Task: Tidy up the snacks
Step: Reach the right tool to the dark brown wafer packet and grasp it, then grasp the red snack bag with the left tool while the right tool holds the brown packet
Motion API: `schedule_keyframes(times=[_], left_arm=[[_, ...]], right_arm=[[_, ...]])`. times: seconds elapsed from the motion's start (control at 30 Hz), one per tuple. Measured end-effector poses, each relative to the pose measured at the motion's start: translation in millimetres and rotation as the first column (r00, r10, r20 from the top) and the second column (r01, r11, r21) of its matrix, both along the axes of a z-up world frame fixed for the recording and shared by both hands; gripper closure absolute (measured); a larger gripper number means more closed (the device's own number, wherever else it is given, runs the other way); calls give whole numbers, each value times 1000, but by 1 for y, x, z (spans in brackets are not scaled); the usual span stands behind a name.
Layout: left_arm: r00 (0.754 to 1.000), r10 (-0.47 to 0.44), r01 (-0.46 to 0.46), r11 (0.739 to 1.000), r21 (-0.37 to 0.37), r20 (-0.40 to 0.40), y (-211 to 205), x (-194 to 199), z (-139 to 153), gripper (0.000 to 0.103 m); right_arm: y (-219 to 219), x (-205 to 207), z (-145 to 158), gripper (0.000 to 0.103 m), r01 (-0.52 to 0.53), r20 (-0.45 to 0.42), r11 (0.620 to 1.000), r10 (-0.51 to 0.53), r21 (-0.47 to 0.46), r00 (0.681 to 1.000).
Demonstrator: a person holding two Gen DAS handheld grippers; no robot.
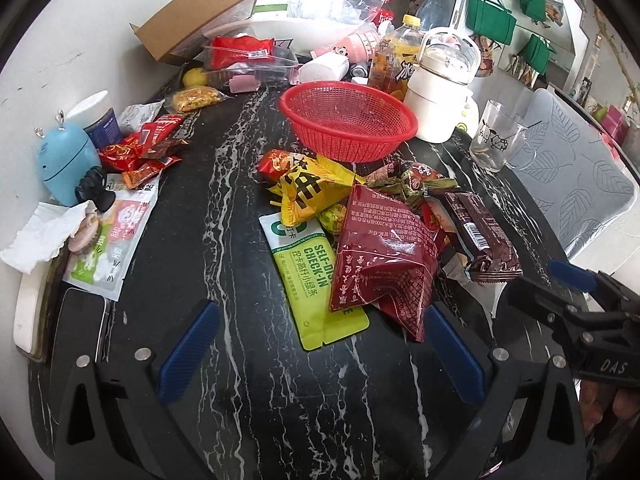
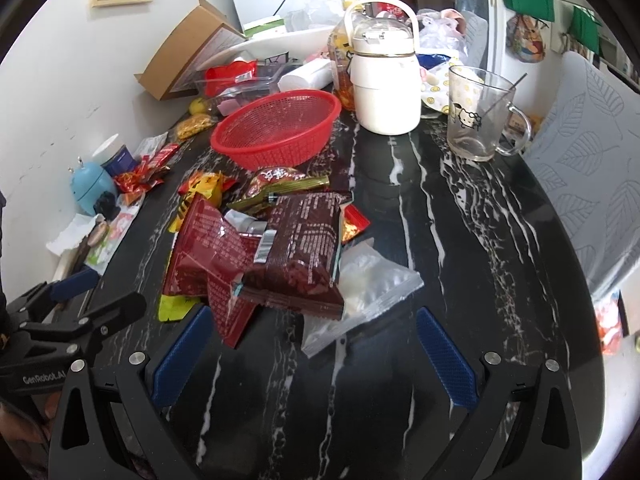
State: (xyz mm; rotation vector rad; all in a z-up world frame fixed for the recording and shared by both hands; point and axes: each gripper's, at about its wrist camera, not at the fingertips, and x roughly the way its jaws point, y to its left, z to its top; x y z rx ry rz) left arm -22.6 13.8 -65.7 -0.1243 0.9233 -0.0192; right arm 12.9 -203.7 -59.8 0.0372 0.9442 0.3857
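Note:
A pile of snack packets lies mid-table in front of an empty red mesh basket (image 1: 348, 120), which also shows in the right wrist view (image 2: 276, 128). The pile holds a dark red bag (image 1: 380, 256) (image 2: 204, 252), a brown bar packet (image 1: 480, 236) (image 2: 300, 256), a yellow packet (image 1: 312, 192), a green pouch (image 1: 316, 276) and a clear bag (image 2: 368, 284). My left gripper (image 1: 320, 352) is open and empty, just short of the green pouch. My right gripper (image 2: 316, 356) is open and empty, just short of the clear bag.
More red snack packets (image 1: 144, 152) lie at the left by a blue gadget (image 1: 64, 164) and a phone (image 1: 78, 328). A white kettle (image 2: 386, 80), a glass mug (image 2: 476, 116), a juice bottle (image 1: 396, 60) and a cardboard box (image 1: 200, 16) stand behind. A chair (image 2: 592, 172) is at the right.

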Motion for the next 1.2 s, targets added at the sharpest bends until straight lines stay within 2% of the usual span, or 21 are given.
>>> schedule_keyframes(times=[0.5,0.57,0.63,0.67,0.9,1.2], left_arm=[[1000,-28,28,999,-24,-10,2,35,-4,0],[999,-39,39,999,-34,-12,1,39,-5,0],[998,-57,56,997,-43,-18,-2,43,-6,0],[998,-66,65,997,-46,-20,-4,45,-7,0],[988,-153,151,987,-61,-35,-23,54,-14,0],[972,-221,220,975,-18,-85,-45,67,-33,0]], right_arm=[[20,51,-14,27,-71,-55,997,71,12,996],[22,54,-15,34,-78,-53,997,78,11,996],[23,56,-16,48,-85,-59,996,85,4,995],[23,57,-16,50,-90,-60,996,90,4,994],[17,54,-15,55,-101,-45,995,102,27,994],[-8,40,-4,57,-53,-23,998,54,40,998]])
